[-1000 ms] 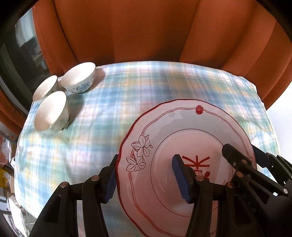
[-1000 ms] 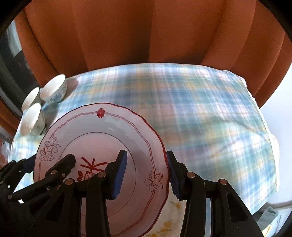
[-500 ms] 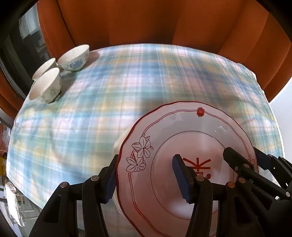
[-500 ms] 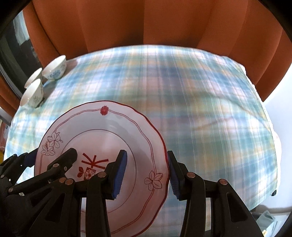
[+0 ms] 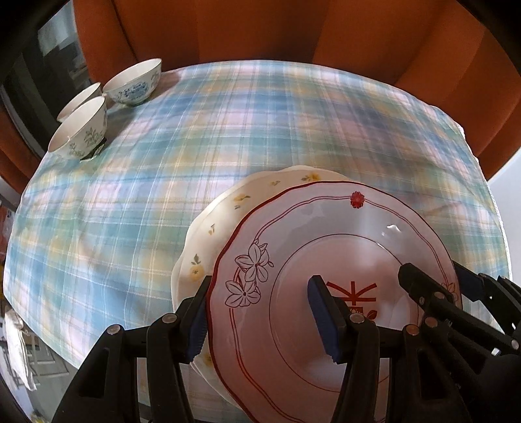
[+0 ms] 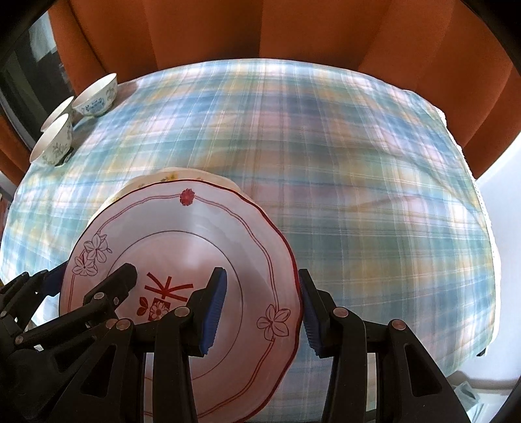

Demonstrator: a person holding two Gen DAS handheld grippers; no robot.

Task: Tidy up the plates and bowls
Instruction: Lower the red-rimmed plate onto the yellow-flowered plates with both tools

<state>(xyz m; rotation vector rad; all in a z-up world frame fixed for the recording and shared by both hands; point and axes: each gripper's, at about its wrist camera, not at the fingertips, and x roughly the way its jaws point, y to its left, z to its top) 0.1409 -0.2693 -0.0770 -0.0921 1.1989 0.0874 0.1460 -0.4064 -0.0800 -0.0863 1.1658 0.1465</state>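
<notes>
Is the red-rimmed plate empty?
Empty: the red-rimmed plate shows only its painted pattern, with a gripper on each side of its rim.

Orange curtain (image 5: 260, 29) behind plaid-clothed table (image 5: 228, 123); dark window (image 5: 39, 65) left.

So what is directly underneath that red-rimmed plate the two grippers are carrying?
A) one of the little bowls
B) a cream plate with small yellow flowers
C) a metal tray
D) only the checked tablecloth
B: under the red-rimmed plate, a cream plate with yellow flowers peeks out past its rim on the plaid tablecloth, while the three small bowls stand apart at the far corner.
</notes>
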